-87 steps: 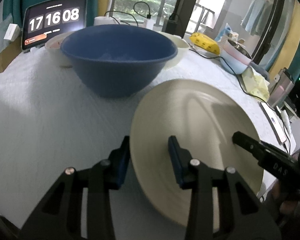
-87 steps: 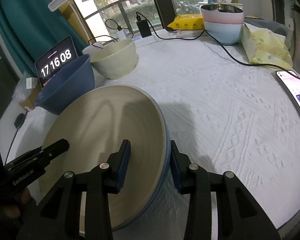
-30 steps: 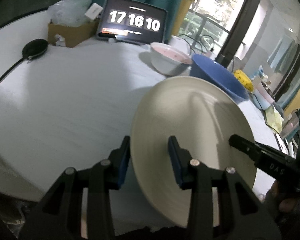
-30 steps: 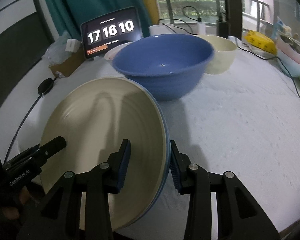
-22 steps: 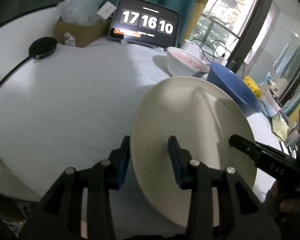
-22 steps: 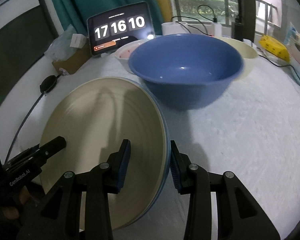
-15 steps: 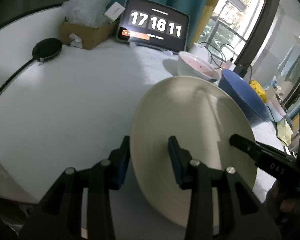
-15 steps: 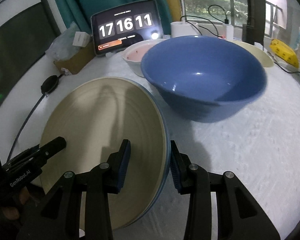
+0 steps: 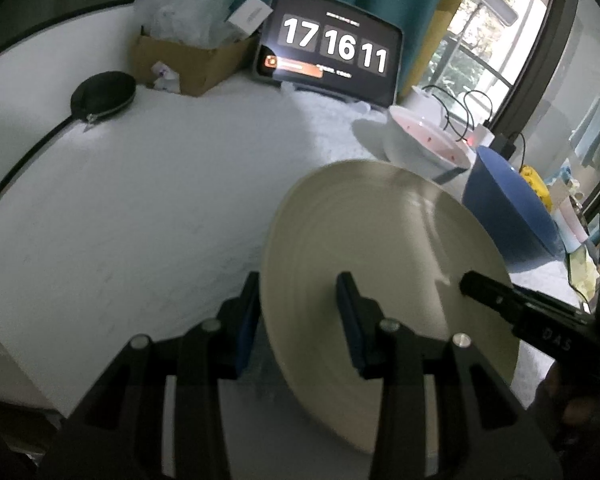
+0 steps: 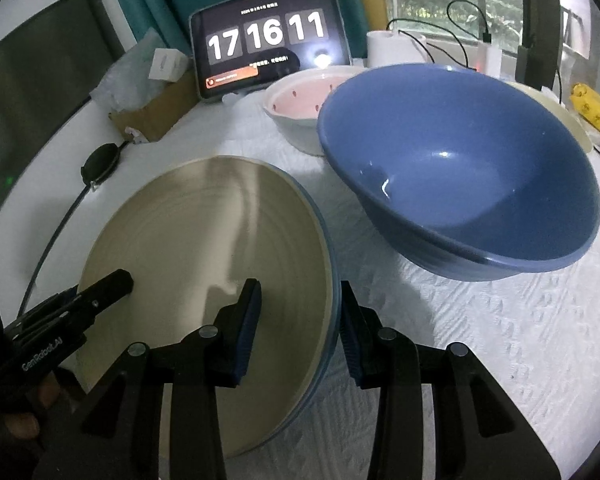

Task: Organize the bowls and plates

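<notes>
Grippers, left point(image 9: 298, 316) and right point(image 10: 300, 320), stayed clamped on opposite rims of the cream plate point(image 10: 204, 264) as you carried it leftward past the blue bowl point(image 10: 456, 184), above bare tablecloth point(image 9: 140, 208), likely nearing set-down.

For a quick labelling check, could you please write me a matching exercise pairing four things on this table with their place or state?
Things:
1. plate
2. blue bowl
3. pink bowl
4. tablet

Place or state:
A. stands at the back of the table, showing a clock
B. clamped at opposite rims by the left gripper and right gripper
C. sits empty just right of the plate
D. sits between the tablet and the blue bowl

Pairs: 1-B, 2-C, 3-D, 4-A
</notes>
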